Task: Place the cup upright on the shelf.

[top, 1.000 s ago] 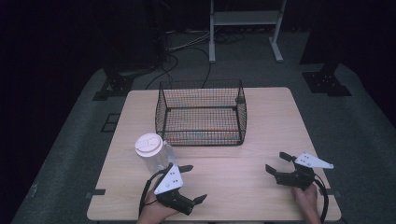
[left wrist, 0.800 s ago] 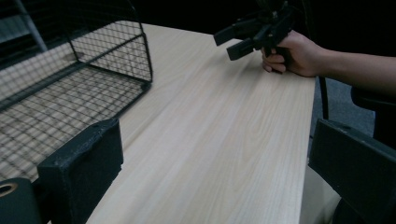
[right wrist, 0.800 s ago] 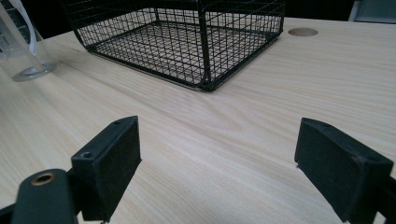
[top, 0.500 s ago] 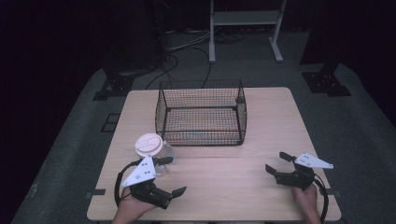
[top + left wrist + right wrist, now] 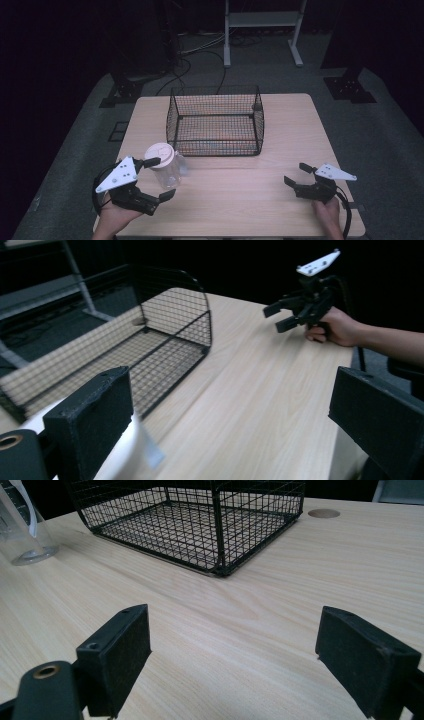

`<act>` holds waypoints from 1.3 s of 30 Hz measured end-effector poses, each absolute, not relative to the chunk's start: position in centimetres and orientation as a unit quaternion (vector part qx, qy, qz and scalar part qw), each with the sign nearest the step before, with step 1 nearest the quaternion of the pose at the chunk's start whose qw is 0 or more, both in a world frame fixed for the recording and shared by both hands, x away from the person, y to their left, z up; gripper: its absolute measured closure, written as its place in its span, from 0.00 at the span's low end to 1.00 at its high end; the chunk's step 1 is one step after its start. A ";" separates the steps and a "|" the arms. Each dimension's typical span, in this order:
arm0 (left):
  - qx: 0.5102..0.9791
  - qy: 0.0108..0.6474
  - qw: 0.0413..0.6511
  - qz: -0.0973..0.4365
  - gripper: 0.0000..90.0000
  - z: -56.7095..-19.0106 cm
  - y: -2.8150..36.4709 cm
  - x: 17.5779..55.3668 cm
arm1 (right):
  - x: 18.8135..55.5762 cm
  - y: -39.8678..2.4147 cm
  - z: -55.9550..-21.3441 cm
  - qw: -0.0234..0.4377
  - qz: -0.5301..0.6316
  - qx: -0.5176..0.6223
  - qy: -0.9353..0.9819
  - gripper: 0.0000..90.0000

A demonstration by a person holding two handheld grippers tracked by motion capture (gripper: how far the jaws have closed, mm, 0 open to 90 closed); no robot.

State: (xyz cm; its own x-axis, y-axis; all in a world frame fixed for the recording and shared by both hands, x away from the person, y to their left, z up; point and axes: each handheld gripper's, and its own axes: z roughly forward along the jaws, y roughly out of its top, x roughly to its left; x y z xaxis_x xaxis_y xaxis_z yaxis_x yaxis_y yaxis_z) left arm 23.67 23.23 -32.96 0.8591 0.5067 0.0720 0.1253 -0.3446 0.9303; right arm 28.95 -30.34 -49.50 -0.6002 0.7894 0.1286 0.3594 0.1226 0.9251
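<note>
Pale wood grain runs across the table (image 5: 240, 200), which stands on grey flooring in a dark room, and the person's two hands come in at its near edge. At the near left the left gripper (image 5: 159, 179) is tilted onto its side with its jaws wide apart, one above and one below, straddling a clear plastic cup (image 5: 165, 167) with a white lid; the upper jaw sits at the lid's edge, but whether either pad actually touches the cup I cannot tell, and the left gripper view, where the cup (image 5: 137, 450) is a pale blur beside one jaw, does not settle it. At the near right the right gripper (image 5: 296, 176) rests low over bare wood, jaws likewise spread and holding nothing, well apart from the cup. The cup stands upright, its long axis vertical and its lidded mouth pointing up, just in front of the near-left corner of the wire basket (image 5: 216, 122), near it but not touching. That basket sits mid-table, open at the top, and looks empty. Judging from this, the work is at its very start: the grasp is being lined up, not closed, and gripping, lifting and, most likely, carrying the cup over into the basket all remain.
</note>
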 end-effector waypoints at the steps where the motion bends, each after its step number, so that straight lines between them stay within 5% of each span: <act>1: 0.800 0.199 0.540 0.173 0.02 -32.9 23.6 23.9 | 29.0 -30.3 -49.5 0.203 0.529 0.398 0.721 0.15; 39: 0.830 0.259 0.469 0.152 0.00 -36.3 28.8 31.0 | 29.0 -30.4 -49.5 0.201 0.532 0.397 0.721 0.15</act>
